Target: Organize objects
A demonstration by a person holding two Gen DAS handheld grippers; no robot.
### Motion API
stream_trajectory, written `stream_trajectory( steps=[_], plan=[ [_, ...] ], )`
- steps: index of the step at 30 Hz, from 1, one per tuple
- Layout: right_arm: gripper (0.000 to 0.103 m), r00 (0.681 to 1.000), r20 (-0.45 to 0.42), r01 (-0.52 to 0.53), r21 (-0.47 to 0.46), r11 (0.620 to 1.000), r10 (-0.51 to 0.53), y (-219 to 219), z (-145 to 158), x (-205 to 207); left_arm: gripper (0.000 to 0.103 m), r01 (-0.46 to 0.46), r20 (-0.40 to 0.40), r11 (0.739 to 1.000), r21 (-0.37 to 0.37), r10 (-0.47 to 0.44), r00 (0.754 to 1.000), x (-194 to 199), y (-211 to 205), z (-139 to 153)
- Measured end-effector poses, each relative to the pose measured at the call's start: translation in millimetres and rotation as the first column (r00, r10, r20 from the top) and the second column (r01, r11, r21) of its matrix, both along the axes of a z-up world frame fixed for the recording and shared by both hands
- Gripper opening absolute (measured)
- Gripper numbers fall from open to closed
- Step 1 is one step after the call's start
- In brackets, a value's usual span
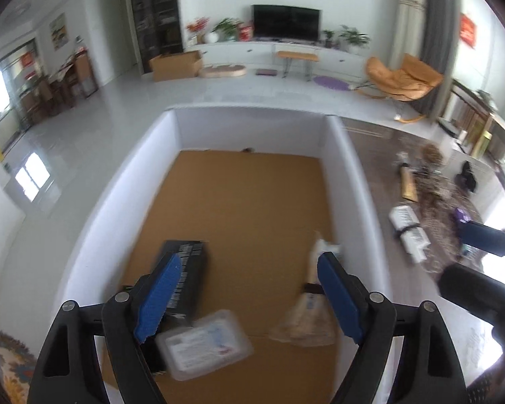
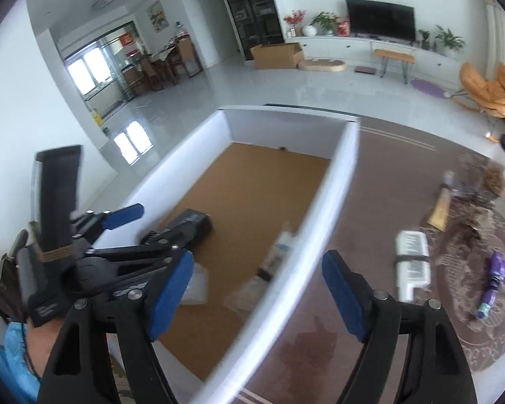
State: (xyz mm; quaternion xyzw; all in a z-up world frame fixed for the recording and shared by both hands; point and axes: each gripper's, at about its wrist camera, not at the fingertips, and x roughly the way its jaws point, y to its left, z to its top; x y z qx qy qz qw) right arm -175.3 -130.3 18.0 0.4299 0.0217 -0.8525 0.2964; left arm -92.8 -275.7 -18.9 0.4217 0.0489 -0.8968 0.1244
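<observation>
A white-walled box (image 1: 348, 175) with a brown cardboard floor sits on the table. In it lie a black carton (image 1: 188, 269), a clear plastic case (image 1: 205, 343) and a tan wrapped packet (image 1: 306, 316). My left gripper (image 1: 249, 293) is open and empty above the box's near end. My right gripper (image 2: 256, 289) is open and empty over the box's right wall (image 2: 323, 208); the left gripper (image 2: 128, 232) shows at its left. On the table to the right lie a white bundle (image 2: 414, 262), a purple bottle (image 2: 493, 282) and a tan pack (image 2: 441, 208).
A patterned mat (image 2: 471, 289) covers the right part of the dark wooden table (image 2: 380, 181). A dried flower bunch (image 2: 488, 178) lies at its far end. Beyond are a white tiled floor, a TV cabinet and an orange chair (image 1: 404, 77).
</observation>
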Motion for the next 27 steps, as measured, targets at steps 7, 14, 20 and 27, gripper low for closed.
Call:
stream_trajectory(
  steps=[7,14,20,27],
  plan=[
    [0.086,0.967,-0.038,0.254,0.067,0.965,-0.252,125,-35,6,0.086,0.286,-0.053,0.953,0.097,-0.282,0.958,2,124,15],
    [0.091,0.84,-0.088,0.537,0.278,0.797,-0.535,258,-116,29,0.103,0.368,0.034,0.912,0.184,-0.38,0.925,-7,219,-57],
    [0.091,0.755,-0.082,0.644,0.281,0.712,-0.651,320,-152,38,0.103,0.308,0.116,0.94,0.148,-0.325,0.938,-41,255,-115],
    [0.091,0.705,-0.095,0.699,0.255,0.668,-0.703,335,-158,31,0.103,0.289,0.113,0.953,0.087,-0.297,0.948,-73,273,-131]
  ],
)
